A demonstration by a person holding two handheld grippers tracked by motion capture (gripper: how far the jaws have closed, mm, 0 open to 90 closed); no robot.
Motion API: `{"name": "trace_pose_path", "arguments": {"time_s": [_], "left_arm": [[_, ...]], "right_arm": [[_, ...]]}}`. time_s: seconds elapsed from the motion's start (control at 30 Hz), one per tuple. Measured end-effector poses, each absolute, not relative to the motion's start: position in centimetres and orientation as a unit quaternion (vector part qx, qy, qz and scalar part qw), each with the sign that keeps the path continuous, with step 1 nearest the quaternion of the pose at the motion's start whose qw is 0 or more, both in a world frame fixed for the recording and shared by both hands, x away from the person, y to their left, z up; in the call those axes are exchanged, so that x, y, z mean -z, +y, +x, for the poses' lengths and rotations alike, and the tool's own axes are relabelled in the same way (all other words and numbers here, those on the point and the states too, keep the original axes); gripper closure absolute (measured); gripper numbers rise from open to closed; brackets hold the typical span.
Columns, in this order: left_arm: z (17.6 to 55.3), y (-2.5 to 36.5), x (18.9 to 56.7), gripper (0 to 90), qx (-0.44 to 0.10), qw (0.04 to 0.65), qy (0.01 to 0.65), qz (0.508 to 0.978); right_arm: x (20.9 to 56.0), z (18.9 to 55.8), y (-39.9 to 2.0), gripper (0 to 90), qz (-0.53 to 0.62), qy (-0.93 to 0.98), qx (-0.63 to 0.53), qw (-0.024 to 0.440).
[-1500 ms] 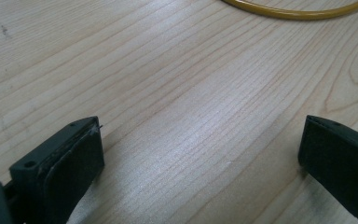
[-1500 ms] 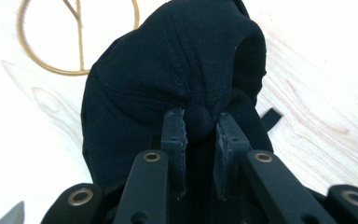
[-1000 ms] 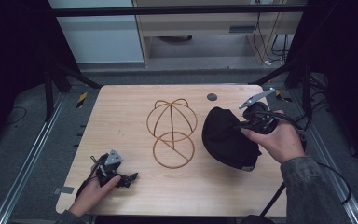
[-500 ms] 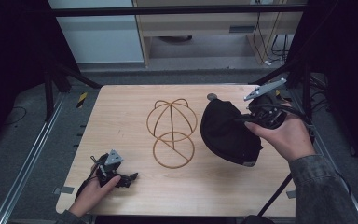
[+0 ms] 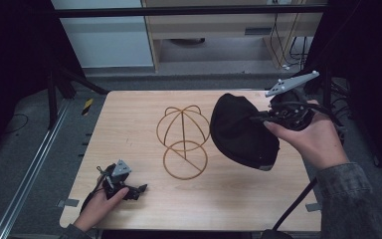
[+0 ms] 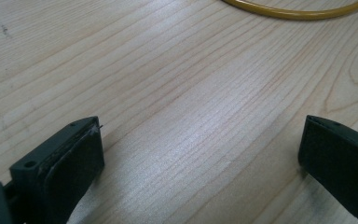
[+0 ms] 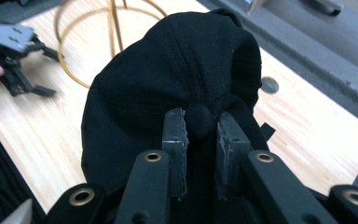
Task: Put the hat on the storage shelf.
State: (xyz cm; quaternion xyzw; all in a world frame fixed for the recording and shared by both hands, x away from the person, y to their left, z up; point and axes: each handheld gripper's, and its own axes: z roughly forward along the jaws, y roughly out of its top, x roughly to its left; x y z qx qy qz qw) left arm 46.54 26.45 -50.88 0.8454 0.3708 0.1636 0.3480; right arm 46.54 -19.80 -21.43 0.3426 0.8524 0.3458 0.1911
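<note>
A black cap [image 5: 241,130] hangs in the air over the table's right half, held by its crown. My right gripper [image 5: 264,119] is shut on the cap [image 7: 168,74], its two jaws pinching the fabric at the top button [image 7: 200,119]. Just left of the cap stands a gold wire cap stand [image 5: 183,141] with a domed top and a ring base. My left gripper [image 5: 137,189] rests low on the table near the front left corner, open, with bare wood between its jaws. A piece of the stand's ring [image 6: 298,10] shows far ahead of it.
The wooden table [image 5: 129,129] has a small dark round hole [image 7: 269,85] near its far right edge. Grey floor and black frame legs surround the table, with a metal rail at the left [image 5: 30,169]. A cable [image 5: 298,201] trails from the right gripper over the front edge.
My right gripper has lifted the cap off the table and carried it up and toward the far side. The left gripper has stayed in place.
</note>
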Motion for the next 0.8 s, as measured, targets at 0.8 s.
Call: {"name": "trace_pose_path", "arguments": {"time_s": [0.8], "left_arm": [[46.5,26.4,50.9,0.0,-0.164,0.349,0.372,0.845]], "right_arm": [[16.4,47.2,-14.0,76.6,0.285,0.856,-0.38,0.205]]}}
